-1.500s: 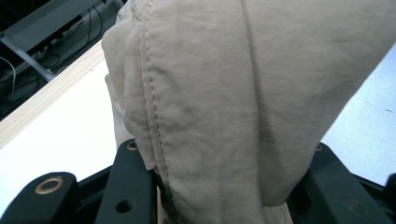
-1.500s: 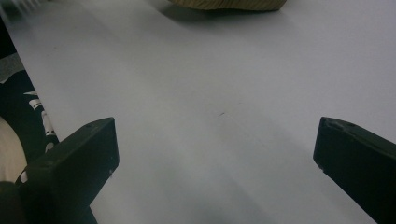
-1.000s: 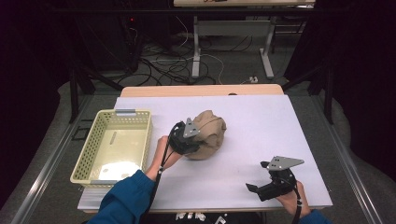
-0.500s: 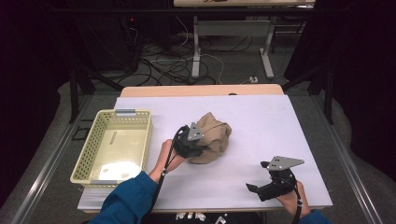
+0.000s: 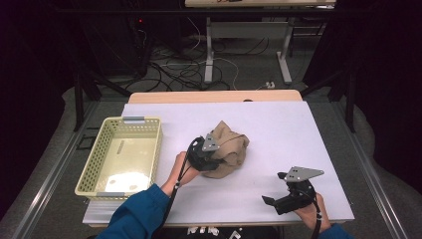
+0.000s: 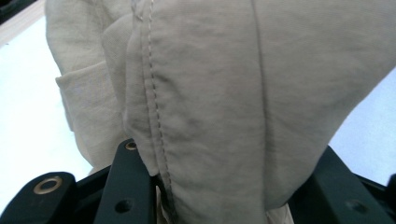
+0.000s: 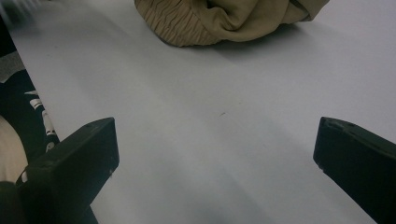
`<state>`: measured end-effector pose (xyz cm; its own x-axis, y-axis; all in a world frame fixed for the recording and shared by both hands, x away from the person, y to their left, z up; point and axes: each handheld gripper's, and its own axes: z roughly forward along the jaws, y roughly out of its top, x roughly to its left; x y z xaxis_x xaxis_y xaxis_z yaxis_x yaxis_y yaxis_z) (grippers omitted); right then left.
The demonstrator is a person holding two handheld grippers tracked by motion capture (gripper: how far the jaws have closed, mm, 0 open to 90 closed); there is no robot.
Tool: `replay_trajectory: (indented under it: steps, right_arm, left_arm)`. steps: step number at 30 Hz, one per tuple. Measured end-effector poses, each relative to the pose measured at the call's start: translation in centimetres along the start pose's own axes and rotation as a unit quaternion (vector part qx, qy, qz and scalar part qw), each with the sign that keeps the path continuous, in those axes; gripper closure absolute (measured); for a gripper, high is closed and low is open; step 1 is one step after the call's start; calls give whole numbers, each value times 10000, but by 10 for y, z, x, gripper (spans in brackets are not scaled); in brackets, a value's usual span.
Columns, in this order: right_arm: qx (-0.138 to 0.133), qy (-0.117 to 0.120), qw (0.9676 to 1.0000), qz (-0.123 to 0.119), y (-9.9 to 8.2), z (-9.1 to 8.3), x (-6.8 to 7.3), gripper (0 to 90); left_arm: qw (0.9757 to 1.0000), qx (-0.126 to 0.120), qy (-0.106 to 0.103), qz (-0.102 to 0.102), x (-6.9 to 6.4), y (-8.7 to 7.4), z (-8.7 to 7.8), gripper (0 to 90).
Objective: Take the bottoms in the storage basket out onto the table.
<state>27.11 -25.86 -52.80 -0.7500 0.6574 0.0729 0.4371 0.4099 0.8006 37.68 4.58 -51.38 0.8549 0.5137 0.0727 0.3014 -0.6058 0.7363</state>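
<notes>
my right gripper (image 5: 276, 201) sits nearest me, low at the near right of the table (image 5: 298, 129), in my right hand (image 5: 311, 213). its jaws stand wide apart with nothing between them; in the right gripper view i see bare white table between the two black jaws (image 7: 210, 154), and the cloth (image 7: 224, 18) lies well beyond them.

a little farther in, my left hand (image 5: 180, 169) in its blue sleeve (image 5: 134, 216) carries the left gripper (image 5: 214, 160). that gripper is clenched on the cloth (image 5: 229, 149): in the left gripper view a stitched seam and a thick fold of the tan fabric (image 6: 210, 116) run down between the jaws, which press against it from both sides. the cloth is a crumpled beige bundle near the middle of the table, just right of my left gripper, bunched up rather than spread flat. whether it is lifted clear of the table where i grip it, i cannot tell.

to the left, near the table's left edge, stands a pale yellow basket (image 5: 152, 149), well apart from the cloth.

beyond the table's far edge are cables (image 5: 189, 69) on the floor and the legs of another table (image 5: 209, 50).
</notes>
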Motion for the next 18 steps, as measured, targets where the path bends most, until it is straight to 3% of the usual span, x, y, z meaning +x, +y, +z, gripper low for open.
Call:
replay_trajectory:
  steps: [12,18]
  right_arm:
    - [4,9,10000,0,0,0,0,0]
    - [37,12,10000,-7,1,0,0,0]
  left_arm:
    - [9997,45,-229,-65,-3,-5,10,576]
    - [9997,-20,-221,-104,-6,-7,15,577]
